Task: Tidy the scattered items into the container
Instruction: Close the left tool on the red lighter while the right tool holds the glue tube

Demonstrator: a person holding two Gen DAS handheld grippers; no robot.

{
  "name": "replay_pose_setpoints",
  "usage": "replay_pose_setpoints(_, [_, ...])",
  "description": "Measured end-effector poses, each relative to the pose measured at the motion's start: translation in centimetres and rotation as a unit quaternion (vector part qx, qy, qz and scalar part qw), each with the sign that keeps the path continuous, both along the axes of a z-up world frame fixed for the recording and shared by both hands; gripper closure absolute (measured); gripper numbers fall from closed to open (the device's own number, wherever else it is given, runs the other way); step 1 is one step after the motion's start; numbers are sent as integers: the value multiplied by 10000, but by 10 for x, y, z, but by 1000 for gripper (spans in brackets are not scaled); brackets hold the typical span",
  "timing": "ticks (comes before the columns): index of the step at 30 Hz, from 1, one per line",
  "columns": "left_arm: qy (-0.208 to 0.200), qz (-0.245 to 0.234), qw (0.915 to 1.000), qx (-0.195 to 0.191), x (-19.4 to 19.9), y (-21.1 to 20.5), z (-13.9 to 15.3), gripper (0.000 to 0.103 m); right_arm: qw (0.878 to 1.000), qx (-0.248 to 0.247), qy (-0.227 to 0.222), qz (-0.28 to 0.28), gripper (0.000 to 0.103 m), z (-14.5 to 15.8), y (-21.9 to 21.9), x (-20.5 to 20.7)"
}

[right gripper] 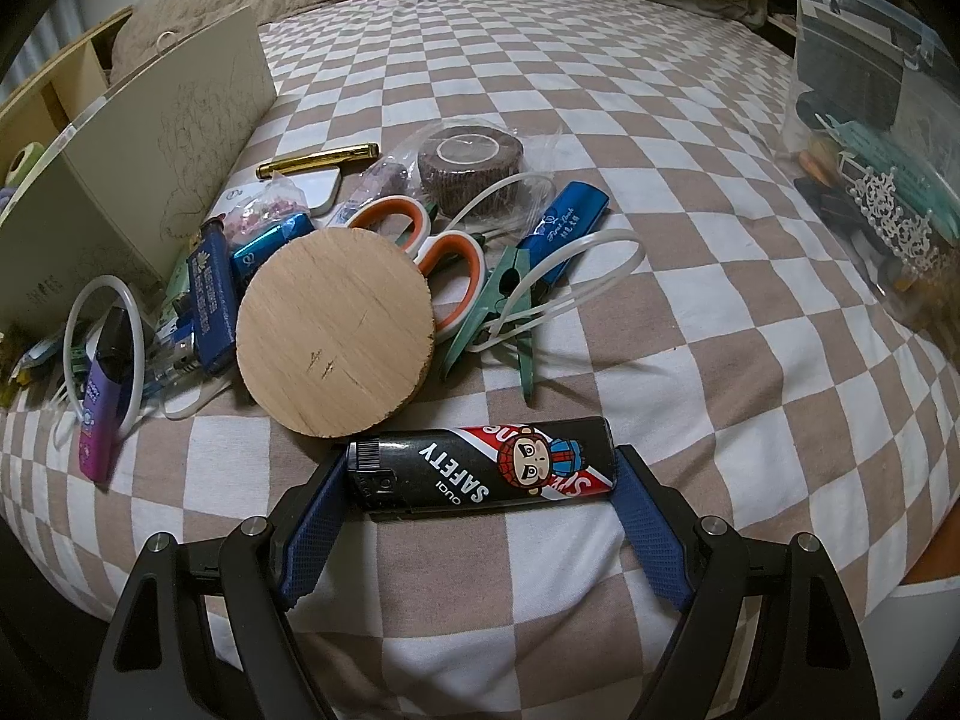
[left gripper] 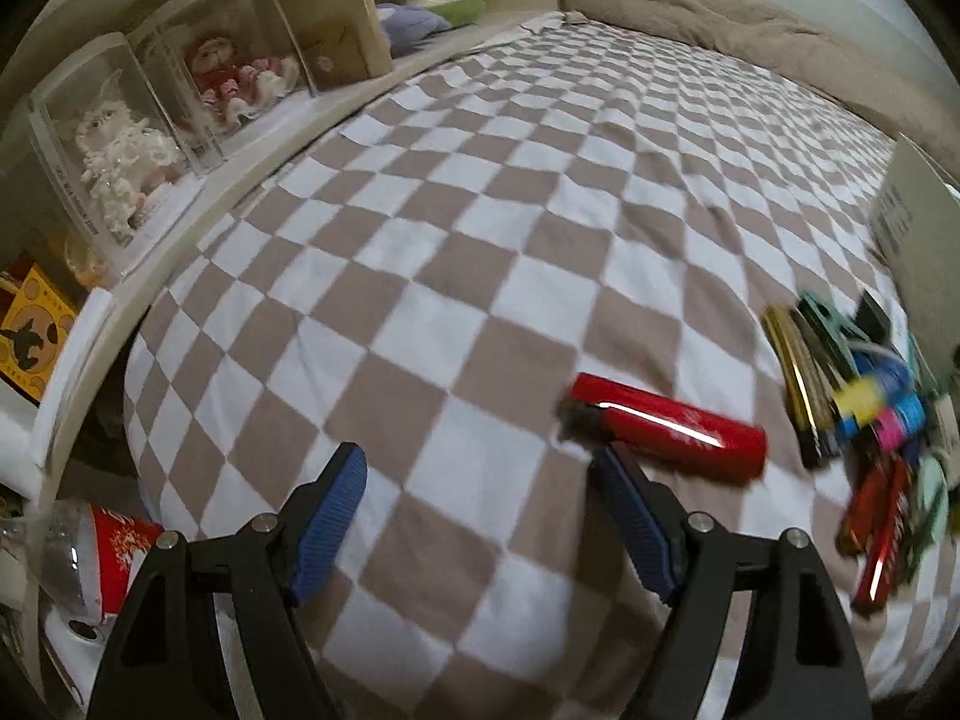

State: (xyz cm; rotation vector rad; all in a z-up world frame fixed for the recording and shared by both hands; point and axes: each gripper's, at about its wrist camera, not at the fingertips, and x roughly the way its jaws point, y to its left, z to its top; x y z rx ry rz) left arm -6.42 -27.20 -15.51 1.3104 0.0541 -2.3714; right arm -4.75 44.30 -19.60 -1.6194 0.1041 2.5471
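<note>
My right gripper (right gripper: 483, 462) is shut on a black "SAFETY" lighter (right gripper: 480, 471), its blue pads pressing on the lighter's two ends, just in front of a pile of items on the checkered bed cover. A clear plastic container (right gripper: 870, 120) with small things inside stands at the far right. In the left wrist view my left gripper (left gripper: 480, 456) is open over the cover with nothing between its fingers. A red lighter (left gripper: 666, 426) lies just right of its right fingertip. A blurred heap of lighters and small items (left gripper: 864, 396) lies farther right.
The pile holds a round wooden disc (right gripper: 336, 330), orange-handled scissors (right gripper: 444, 252), a blue lighter (right gripper: 567, 222), a green clothespin (right gripper: 510, 306), a tape roll (right gripper: 471, 162) and white cable ties. A beige board (right gripper: 150, 150) stands at the left. A shelf with display cases (left gripper: 150, 120) borders the bed.
</note>
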Motion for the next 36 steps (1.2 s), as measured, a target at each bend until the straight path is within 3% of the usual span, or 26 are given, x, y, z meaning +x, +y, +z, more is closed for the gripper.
replay_pose_setpoints(4, [32,-170,9998,-115,-3,2,0,22,10000,-2,7,-3,18,0,0,0])
replay_pose_setpoints(7, [74,-622,9980,63,3,7,0,22,10000,1,2,-3,18,0,-1,0])
replay_pose_setpoints(15, [150,-1629,9851,536,8,26,-6,12,9999,25,-9,-114,18,-1,-1,-1])
replay_pose_setpoints(21, [206,-2000,9781,539,-9,35,-7,7,9999,21,-2,-114,18,-2,-1,-2])
replay_pose_setpoints(28, [233,-2124,9761,400,-23,35,-9,8,9999,41,48,-121,18,-2,-2,-1])
replay_pose_setpoints(32, [287,-2077,9772,327,-22,39,-8,20,9997,178,122,-93,19,-1,-7,0])
replay_pose_setpoints(36, [288,-1856,9818,265,-19,43,-7,21,9997,158,169,-105,19,-1,-6,0])
